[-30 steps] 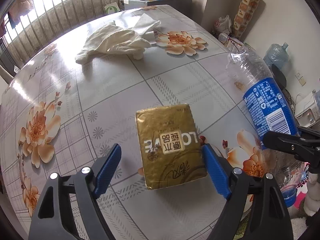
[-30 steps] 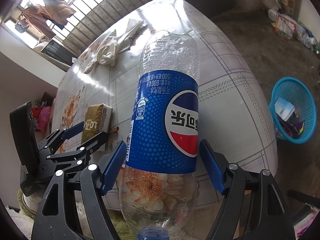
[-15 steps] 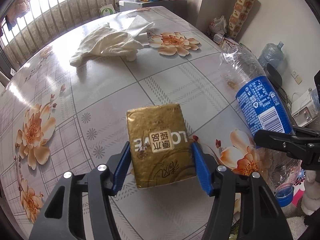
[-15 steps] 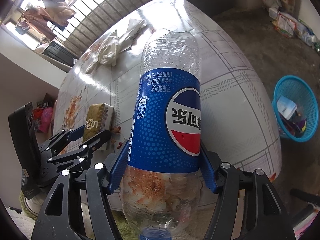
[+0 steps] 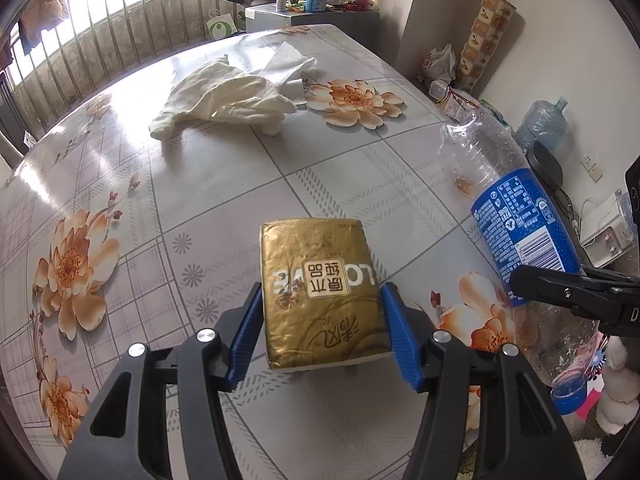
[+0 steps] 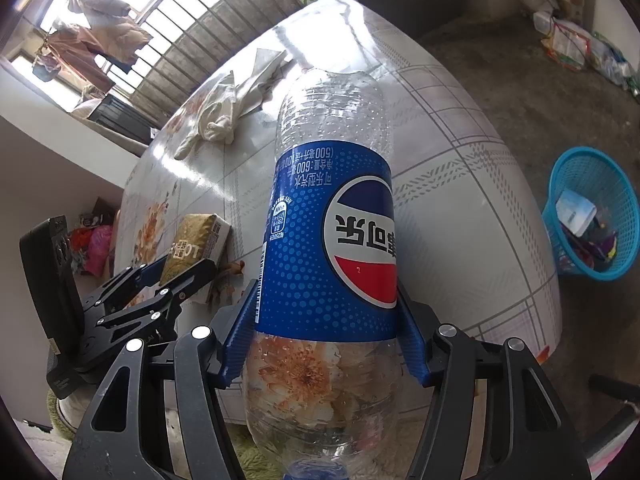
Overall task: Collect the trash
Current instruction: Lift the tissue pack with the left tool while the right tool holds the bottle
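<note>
A gold tissue pack (image 5: 320, 276) sits between the blue pads of my left gripper (image 5: 322, 304), which is shut on its two sides just above the flowered table (image 5: 200, 184). To its right, my right gripper (image 6: 326, 308) holds an empty clear cola bottle (image 6: 328, 240) by its blue label; the jaws are still closing and the pads press on the label. The bottle's blue cap points back toward the camera. The bottle (image 5: 516, 220) also shows in the left wrist view, as does the pack (image 6: 196, 240) in the right wrist view.
A crumpled white cloth (image 5: 224, 100) and paper lie at the table's far side. On the floor right of the table stands a blue plastic basket (image 6: 592, 216) with trash in it. The table's edge runs close under both grippers. Clutter lines the far wall.
Both grippers have closed: the left pads came in against the gold pack's sides, the right pads onto the bottle's label. Neither hand has shifted noticeably.
</note>
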